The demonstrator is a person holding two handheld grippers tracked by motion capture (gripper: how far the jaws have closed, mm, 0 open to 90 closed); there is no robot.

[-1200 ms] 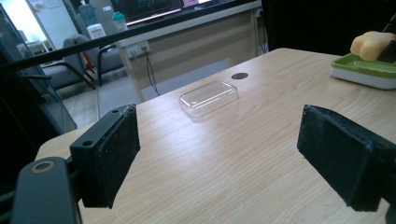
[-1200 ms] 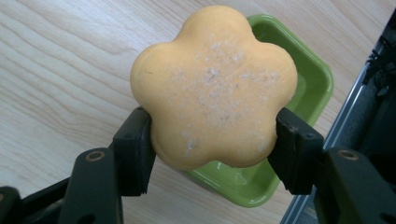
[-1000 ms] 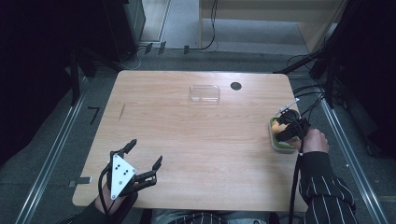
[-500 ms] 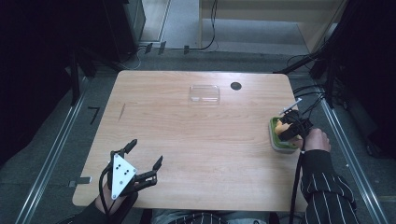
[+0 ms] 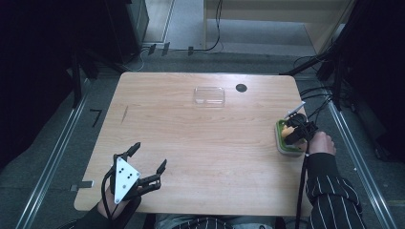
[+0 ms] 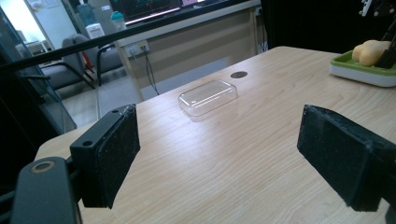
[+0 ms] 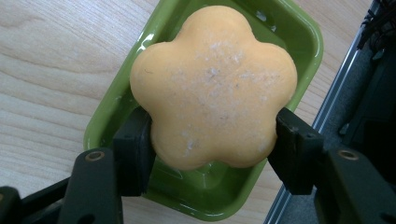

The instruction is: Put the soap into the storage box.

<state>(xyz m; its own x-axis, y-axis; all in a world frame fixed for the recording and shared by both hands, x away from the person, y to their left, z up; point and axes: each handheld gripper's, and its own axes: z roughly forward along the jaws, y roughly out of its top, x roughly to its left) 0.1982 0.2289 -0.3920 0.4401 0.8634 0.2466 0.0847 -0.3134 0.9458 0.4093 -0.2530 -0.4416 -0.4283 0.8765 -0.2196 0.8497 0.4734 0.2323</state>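
Note:
An orange flower-shaped soap [image 7: 215, 84] lies between the pads of my right gripper [image 7: 212, 140], which is shut on its two sides. Directly under it is a green dish [image 7: 299, 37]; whether the soap rests in it I cannot tell. In the high view the right gripper [image 5: 295, 131] holds the soap [image 5: 286, 130] over the dish [image 5: 282, 145] at the table's right edge. My left gripper [image 5: 150, 154] hovers open over the front left of the table. In its own view the left gripper [image 6: 224, 158] has nothing between its jaws.
A clear plastic lid or box [image 5: 209, 95] lies at the back middle of the wooden table [image 5: 200, 157], also in the left gripper view [image 6: 208, 96]. A dark round hole [image 5: 241, 88] sits just right of it. Cables hang off the right side.
My right hand has sunk a little with the soap, closer onto the green dish. The left gripper has stayed where it was.

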